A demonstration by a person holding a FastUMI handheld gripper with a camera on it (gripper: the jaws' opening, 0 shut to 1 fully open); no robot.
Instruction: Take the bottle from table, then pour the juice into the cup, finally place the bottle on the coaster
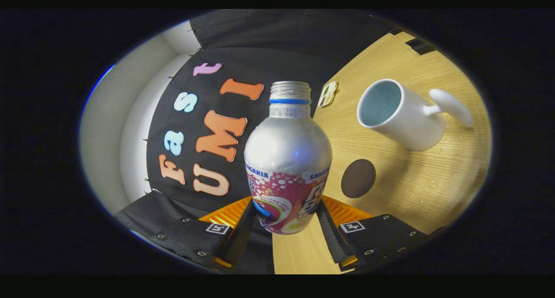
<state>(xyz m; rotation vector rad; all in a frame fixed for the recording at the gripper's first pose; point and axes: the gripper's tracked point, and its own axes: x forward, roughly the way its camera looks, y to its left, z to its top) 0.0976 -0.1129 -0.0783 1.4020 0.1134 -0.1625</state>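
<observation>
Tongs [287, 220] with black ribbed fingers and orange backing sit clamped on the lower body of a silver aluminium bottle with a pink bubbly label [287, 168], one finger pressed to each flank. The bottle stands between the fingers with its base near their roots and its long axis running straight out ahead of them, ending in an uncapped threaded neck with a blue ring. The whole scene is rolled over to one side, and no part of the bottle seems to rest on anything, so it looks lifted off the light wooden tabletop [416, 181] and carried in the air.

Past the right-hand finger, a dark brown round coaster [358, 178] lies flat on the wood, just beside the bottle's shoulder as seen from here. Further right and beyond it sits a white ceramic cup with a pale blue inside [401, 115], its mouth turned toward the bottle and its handle pointing away to the right. It appears empty, though the inside is only partly visible. A small cream-coloured tag [328, 93] lies on the wood between the bottle's neck and the cup.

By my reading, the taking is done and the pouring is still to come. That move turns on one relation: the cup lies to the right of the bottle's open neck, so the neck must travel rightward over the rim before tipping. The coaster waits nearer, for afterwards.
</observation>
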